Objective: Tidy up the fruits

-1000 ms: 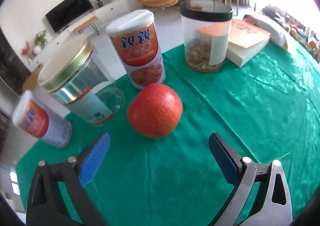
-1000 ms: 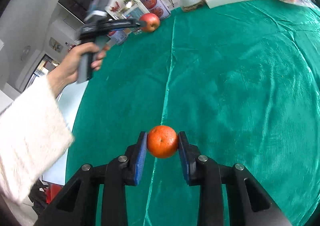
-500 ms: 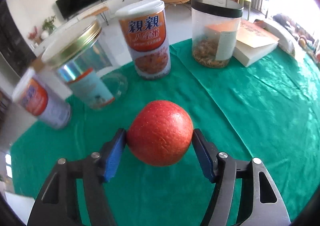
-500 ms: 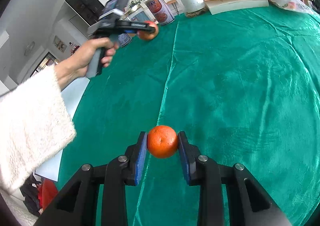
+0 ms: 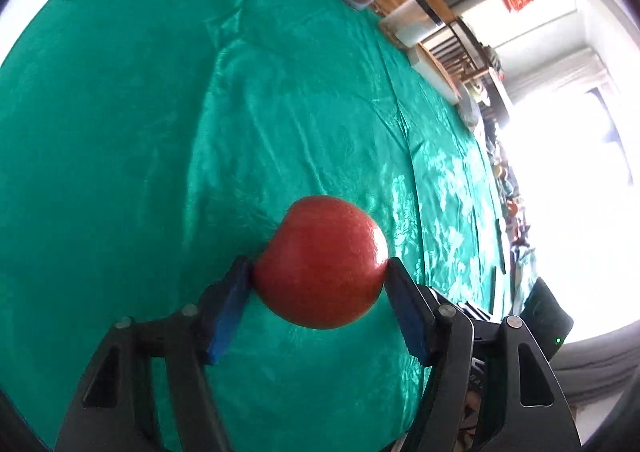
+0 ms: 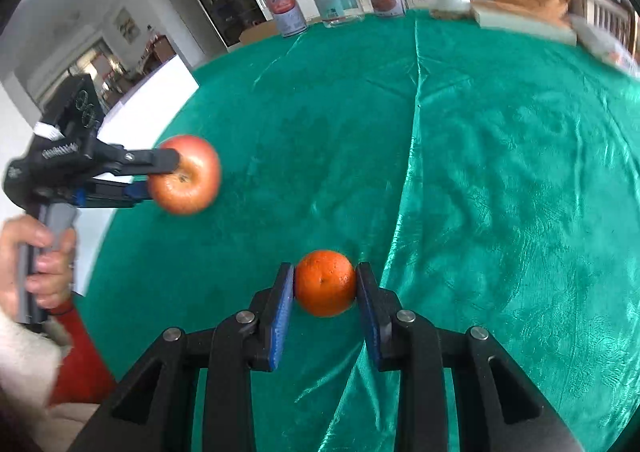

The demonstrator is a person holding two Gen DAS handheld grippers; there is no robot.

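Lifted clear of the jars, the apple (image 5: 320, 262) now rides gripped in the left gripper (image 5: 318, 284) above the green counter (image 5: 200, 112); the right gripper (image 6: 325, 286) clamps the orange (image 6: 325, 282) — a carrying step, next needing a shared spot to set both down.

My grippers have black frames, blue pads (image 6: 280, 316) and silver screws; my hand (image 6: 38, 264) is bare, sleeve (image 6: 24, 360) fluffy white.
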